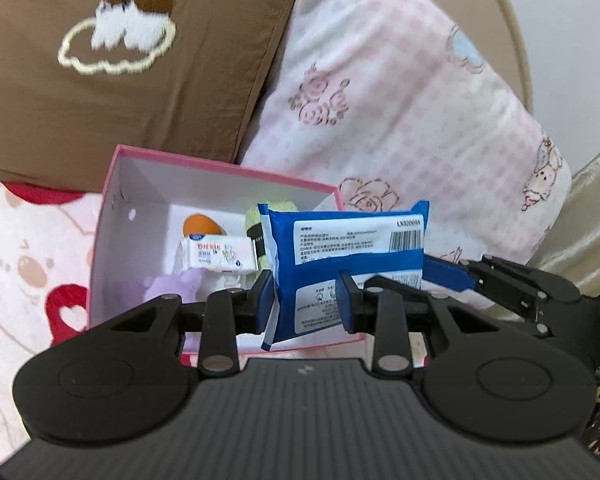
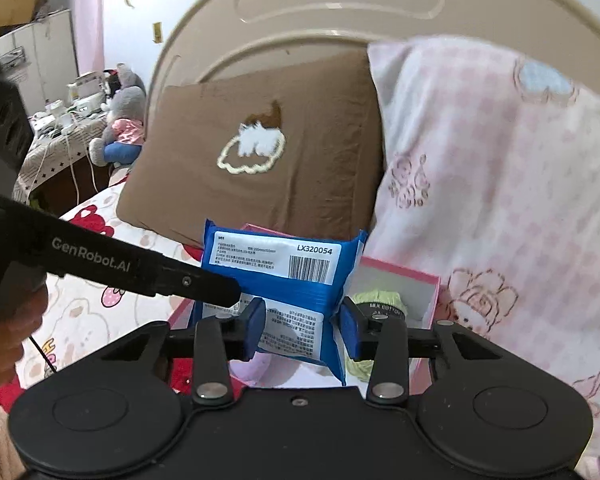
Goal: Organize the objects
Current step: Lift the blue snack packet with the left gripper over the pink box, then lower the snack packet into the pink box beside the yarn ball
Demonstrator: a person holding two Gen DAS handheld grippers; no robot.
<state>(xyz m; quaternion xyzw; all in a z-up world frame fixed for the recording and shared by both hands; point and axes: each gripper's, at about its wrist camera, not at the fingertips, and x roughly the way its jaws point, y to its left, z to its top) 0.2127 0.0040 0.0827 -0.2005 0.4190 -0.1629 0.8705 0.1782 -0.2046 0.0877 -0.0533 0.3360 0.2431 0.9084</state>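
Observation:
A blue and white wipes pack (image 1: pixel 344 256) stands upright over the near right corner of the pink box (image 1: pixel 204 164). My left gripper (image 1: pixel 306 298) is shut on its lower half. My right gripper (image 2: pixel 302 326) is also shut on the pack (image 2: pixel 284 272), and it shows from the right in the left wrist view (image 1: pixel 452 276). The left gripper reaches in from the left in the right wrist view (image 2: pixel 228 292). Inside the box lie a white tissue pack (image 1: pixel 216 254), an orange ball (image 1: pixel 200 226), a purple plush (image 1: pixel 172 286) and green yarn (image 2: pixel 376 300).
The box sits on a bed with a pink cartoon sheet (image 1: pixel 32 264). A brown pillow (image 1: pixel 120 60) and a pink checked pillow (image 1: pixel 400 100) lean on the beige headboard (image 2: pixel 332 16) behind it. A cluttered side table (image 2: pixel 60 128) stands far left.

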